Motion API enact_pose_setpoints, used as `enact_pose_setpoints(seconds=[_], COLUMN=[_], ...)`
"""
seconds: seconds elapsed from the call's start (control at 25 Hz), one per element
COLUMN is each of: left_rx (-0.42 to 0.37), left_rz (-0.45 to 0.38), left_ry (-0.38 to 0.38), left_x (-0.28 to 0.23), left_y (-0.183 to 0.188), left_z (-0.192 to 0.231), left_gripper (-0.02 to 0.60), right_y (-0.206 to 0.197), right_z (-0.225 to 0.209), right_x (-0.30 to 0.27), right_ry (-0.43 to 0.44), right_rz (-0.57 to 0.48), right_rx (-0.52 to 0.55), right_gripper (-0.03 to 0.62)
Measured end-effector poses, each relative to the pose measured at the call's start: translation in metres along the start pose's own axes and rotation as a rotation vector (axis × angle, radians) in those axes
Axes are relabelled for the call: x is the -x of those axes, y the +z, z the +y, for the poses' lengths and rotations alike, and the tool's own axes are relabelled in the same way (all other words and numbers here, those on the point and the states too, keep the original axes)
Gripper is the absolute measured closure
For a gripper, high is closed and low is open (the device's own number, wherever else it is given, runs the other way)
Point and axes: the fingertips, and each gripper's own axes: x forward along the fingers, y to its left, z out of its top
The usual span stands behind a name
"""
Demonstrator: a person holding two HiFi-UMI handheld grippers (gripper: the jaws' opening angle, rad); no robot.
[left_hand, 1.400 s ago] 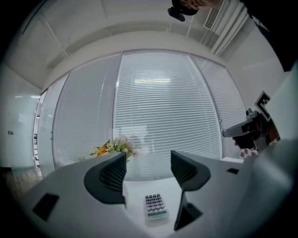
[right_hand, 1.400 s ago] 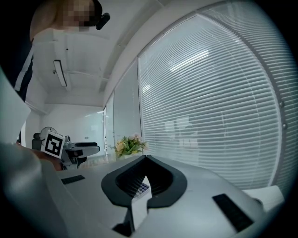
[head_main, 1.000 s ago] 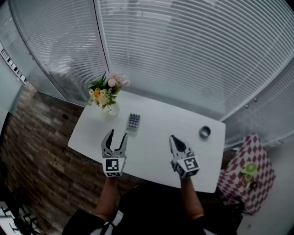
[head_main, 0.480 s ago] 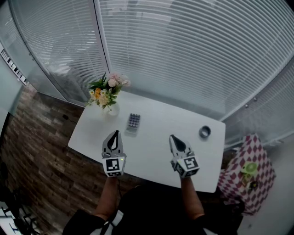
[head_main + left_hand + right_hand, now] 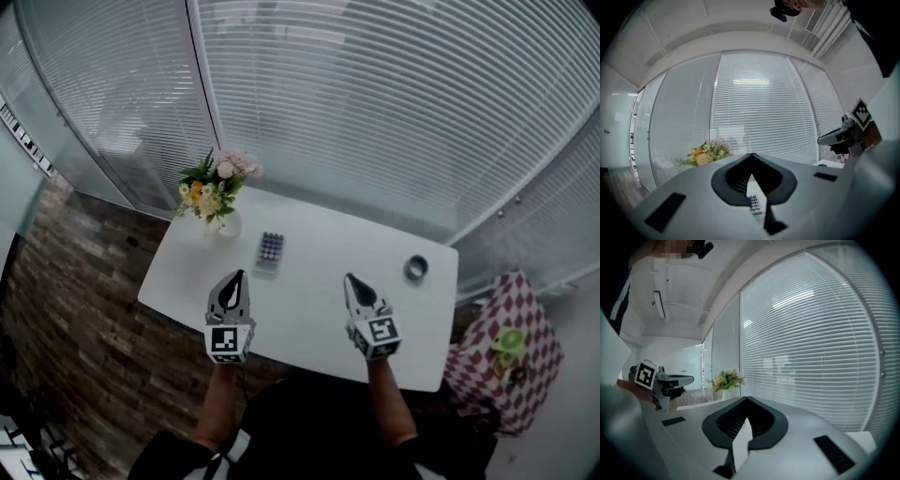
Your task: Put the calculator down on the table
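The calculator (image 5: 270, 251), a small grey slab with dark keys, lies flat on the white table (image 5: 319, 244), towards the back left. My left gripper (image 5: 238, 276) hovers just in front of it, apart from it, its jaws shut with nothing between them. In the left gripper view the calculator (image 5: 754, 205) shows below the closed tips of the left gripper (image 5: 751, 154). My right gripper (image 5: 349, 278) hangs over the table's middle, also shut and empty; its own view shows the right gripper (image 5: 746, 398) with both tips touching.
A vase of flowers (image 5: 217, 192) stands at the table's back left corner, beside the calculator. A roll of tape (image 5: 416, 268) lies near the right end. A checked stool (image 5: 502, 361) stands to the right of the table. Window blinds close off the far side.
The left gripper's jaws, wide apart a second ago, have shut on nothing. Both grippers hold nearly the same place; the calculator has not moved.
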Motion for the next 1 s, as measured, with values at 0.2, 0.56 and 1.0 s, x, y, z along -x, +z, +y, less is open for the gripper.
enact_pose_setpoints(seconds=[0.2, 0.56, 1.0], left_rx=[0.009, -0.001, 0.008], left_rz=[0.007, 0.001, 0.017], left_ry=[-0.007, -0.021, -0.061], left_x=[0.002, 0.003, 0.003], left_y=[-0.003, 0.002, -0.008], left_z=[0.0, -0.003, -0.008], left_gripper=[0.575, 0.575, 0.575], right_y=[-0.004, -0.008, 0.003], right_z=[0.002, 0.004, 0.011], right_x=[0.002, 0.001, -0.001], right_ry=[0.029, 0.034, 0.066], right_rz=[0.0, 0.023, -0.006], right_rx=[0.017, 0.015, 0.041], right_gripper=[0.589, 0.589, 0.589])
